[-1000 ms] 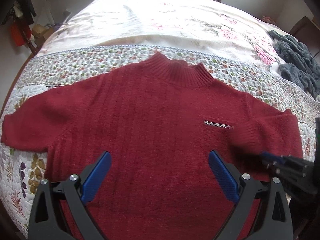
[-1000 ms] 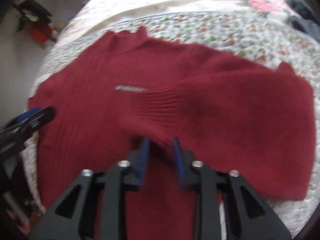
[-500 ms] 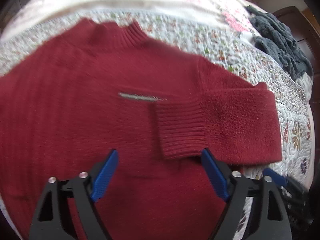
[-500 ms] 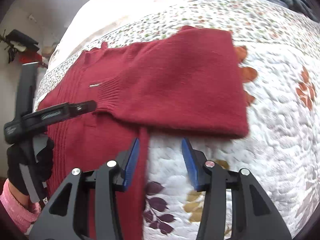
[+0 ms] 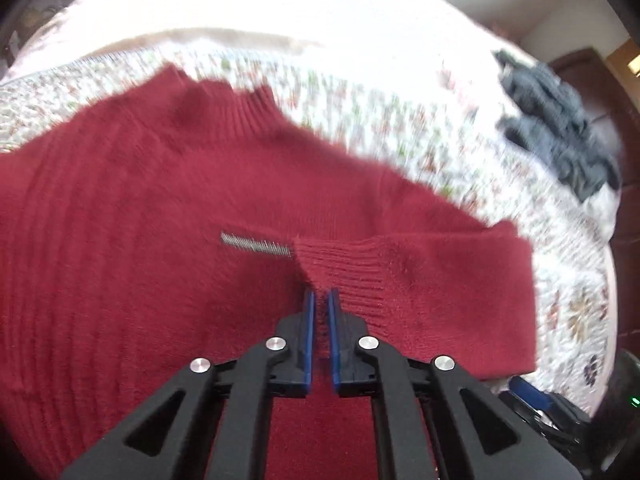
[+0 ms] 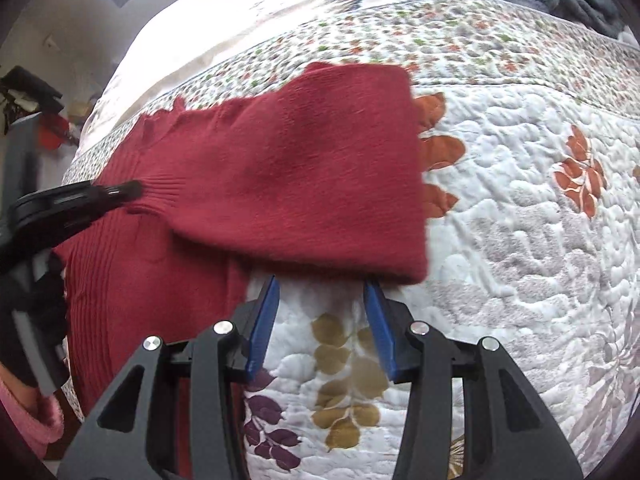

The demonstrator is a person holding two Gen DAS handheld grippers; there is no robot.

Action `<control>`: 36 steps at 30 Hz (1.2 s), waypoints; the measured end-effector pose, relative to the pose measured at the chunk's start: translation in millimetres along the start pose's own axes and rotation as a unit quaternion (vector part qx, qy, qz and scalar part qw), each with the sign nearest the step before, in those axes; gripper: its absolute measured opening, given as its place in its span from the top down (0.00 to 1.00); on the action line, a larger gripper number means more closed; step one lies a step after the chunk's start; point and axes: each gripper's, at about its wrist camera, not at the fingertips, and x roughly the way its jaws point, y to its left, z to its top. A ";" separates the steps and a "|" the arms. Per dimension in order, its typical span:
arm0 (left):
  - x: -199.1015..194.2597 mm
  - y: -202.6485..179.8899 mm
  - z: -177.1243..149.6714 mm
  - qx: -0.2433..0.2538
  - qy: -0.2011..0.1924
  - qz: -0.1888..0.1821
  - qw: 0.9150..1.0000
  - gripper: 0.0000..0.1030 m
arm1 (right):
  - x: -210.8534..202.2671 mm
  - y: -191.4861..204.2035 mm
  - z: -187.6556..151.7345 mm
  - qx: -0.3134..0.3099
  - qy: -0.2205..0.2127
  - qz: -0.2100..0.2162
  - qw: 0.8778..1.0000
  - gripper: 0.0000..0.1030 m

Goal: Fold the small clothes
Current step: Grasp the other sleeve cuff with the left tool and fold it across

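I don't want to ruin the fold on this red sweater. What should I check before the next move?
1. Left gripper shut on the sleeve cuff: ok, the jaws pinch its ribbed edge.
2. Right gripper free: ok, open, empty, at the folded sleeve's lower edge.
3. Sleeve laid across the sweater body: ok.
4. Sweater flat on the quilt: ok where visible; the hem is out of view.
5. Other sleeve folded: cannot tell, not in view.
6. Grey garment apart from the sweater: ok.
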 end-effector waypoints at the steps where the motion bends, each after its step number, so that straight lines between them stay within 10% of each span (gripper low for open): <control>1: -9.9 4.3 1.9 -0.005 -0.015 0.001 1.000 0.95 | -1.0 -4.3 3.2 0.009 -0.002 0.002 1.000 0.57; 12: -75.4 84.7 32.5 -0.035 -0.117 0.107 0.987 0.95 | -0.2 5.1 34.7 0.050 -0.017 0.062 0.997 0.58; 27: -35.4 173.9 29.2 -0.022 -0.056 0.191 0.980 0.95 | 79.2 64.3 53.1 0.018 0.070 0.021 0.997 0.60; 36: -63.8 175.2 26.4 -0.017 -0.082 0.193 0.978 0.81 | 46.2 93.0 56.0 -0.015 0.019 -0.011 1.000 0.58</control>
